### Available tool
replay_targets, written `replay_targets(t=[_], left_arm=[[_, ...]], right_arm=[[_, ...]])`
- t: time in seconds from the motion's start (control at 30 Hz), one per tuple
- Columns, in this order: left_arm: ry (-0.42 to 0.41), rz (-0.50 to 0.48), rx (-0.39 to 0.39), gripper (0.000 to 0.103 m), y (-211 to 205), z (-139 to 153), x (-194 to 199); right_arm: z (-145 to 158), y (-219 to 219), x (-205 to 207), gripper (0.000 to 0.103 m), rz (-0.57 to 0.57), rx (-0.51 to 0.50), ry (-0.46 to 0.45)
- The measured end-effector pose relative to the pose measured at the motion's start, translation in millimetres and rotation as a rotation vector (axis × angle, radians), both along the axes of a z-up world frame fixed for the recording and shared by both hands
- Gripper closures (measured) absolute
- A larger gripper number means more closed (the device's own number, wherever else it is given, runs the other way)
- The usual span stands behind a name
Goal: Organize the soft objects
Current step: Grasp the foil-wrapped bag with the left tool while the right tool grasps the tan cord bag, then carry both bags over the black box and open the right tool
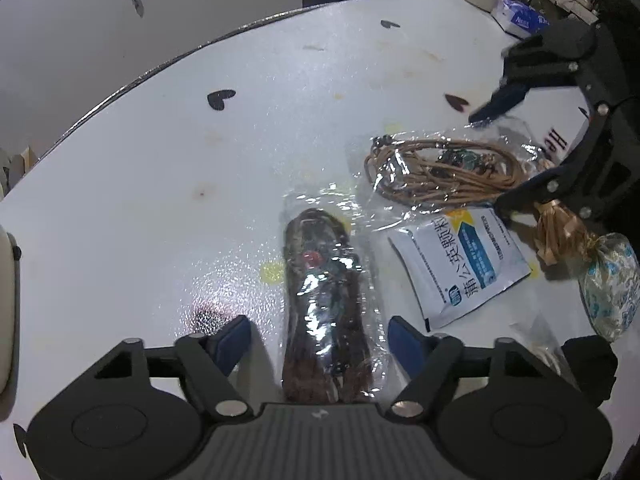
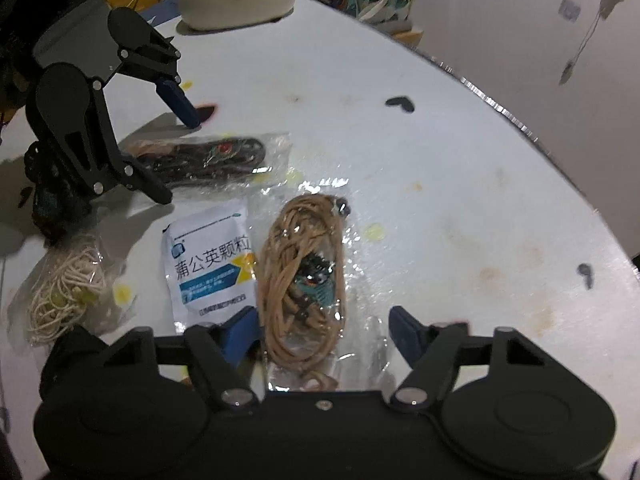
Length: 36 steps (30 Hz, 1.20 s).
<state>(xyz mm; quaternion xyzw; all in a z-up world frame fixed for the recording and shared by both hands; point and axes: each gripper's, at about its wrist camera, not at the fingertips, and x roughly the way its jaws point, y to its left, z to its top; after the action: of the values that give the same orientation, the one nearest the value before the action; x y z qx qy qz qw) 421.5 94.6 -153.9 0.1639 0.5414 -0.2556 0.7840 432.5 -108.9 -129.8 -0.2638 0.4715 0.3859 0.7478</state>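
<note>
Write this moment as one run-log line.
left gripper: open, straddling dark cord packet | right gripper: open, straddling tan cord packet | nothing lifted

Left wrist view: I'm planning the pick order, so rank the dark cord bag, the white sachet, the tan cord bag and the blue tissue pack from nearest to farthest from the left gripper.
1. Dark cord bag: between the left gripper's fingers.
2. White sachet: just right.
3. Tan cord bag: beyond the sachet, right.
4. Blue tissue pack: far right table edge.
</note>
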Motion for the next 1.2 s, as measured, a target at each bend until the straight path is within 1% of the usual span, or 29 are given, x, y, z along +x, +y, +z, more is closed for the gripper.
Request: replay_targets(t=[0.03, 0.07, 0.1, 0.13, 0.17, 0.27, 0.3, 0.37, 0.47, 0.57, 0.77, 0.97, 1.1, 1.2], left_arm=[[-0.005, 0.000, -0.003, 0.046, -1, 0, -1], [-0.009, 0.006, -0.007, 0.051, 0, 2, -1], [-0.013, 0.012, -0.011, 0.051, -1, 3, -2], [-0.018, 0.019, -0.017, 0.053, -1, 3, -2], [-0.019, 0.031, -0.023, 0.053, -1, 4, -3], [-0.037, 0.058, -0.033, 0.056, 0, 6, -9], [-0.042, 0.072, -0.037, 0.056, 1, 6, -11], [-0.051, 0.109, -0.048, 0.060, 4, 7, -14], [-0.085, 0.181, -0.061, 0.061, 10, 12, -19], [-0.111, 0.246, -0.100, 0.062, 17, 23, -22], [-0.187, 0.315, -0.158, 0.062, 20, 57, -37], [-0.264, 0.400, -0.224, 0.062, 19, 96, -64], [-0.302, 0.453, -0.265, 0.062, 10, 117, -87], [-0.318, 0.488, -0.301, 0.062, -6, 129, -105]], right_arm=[[-1, 0, 1, 0.038, -0.002, 0.003, 0.012], [-2, -1, 0, 0.038, -0.010, 0.011, 0.019], [-1, -1, -1, 0.040, -0.019, 0.018, 0.014], [0, -1, -4, 0.044, -0.025, 0.024, 0.007], [2, -1, -7, 0.052, -0.033, 0.028, 0.000], [6, -4, -14, 0.065, -0.068, 0.048, -0.007], [8, -5, -16, 0.066, -0.081, 0.052, -0.010], [12, -7, -23, 0.068, -0.106, 0.058, -0.022], [21, -11, -30, 0.069, -0.152, 0.079, -0.051], [33, -16, -38, 0.069, -0.201, 0.119, -0.084], [59, -22, -53, 0.070, -0.295, 0.208, -0.135], [84, -30, -84, 0.071, -0.387, 0.296, -0.185], [99, -44, -110, 0.071, -0.467, 0.352, -0.214], [107, -58, -128, 0.071, -0.511, 0.385, -0.234]])
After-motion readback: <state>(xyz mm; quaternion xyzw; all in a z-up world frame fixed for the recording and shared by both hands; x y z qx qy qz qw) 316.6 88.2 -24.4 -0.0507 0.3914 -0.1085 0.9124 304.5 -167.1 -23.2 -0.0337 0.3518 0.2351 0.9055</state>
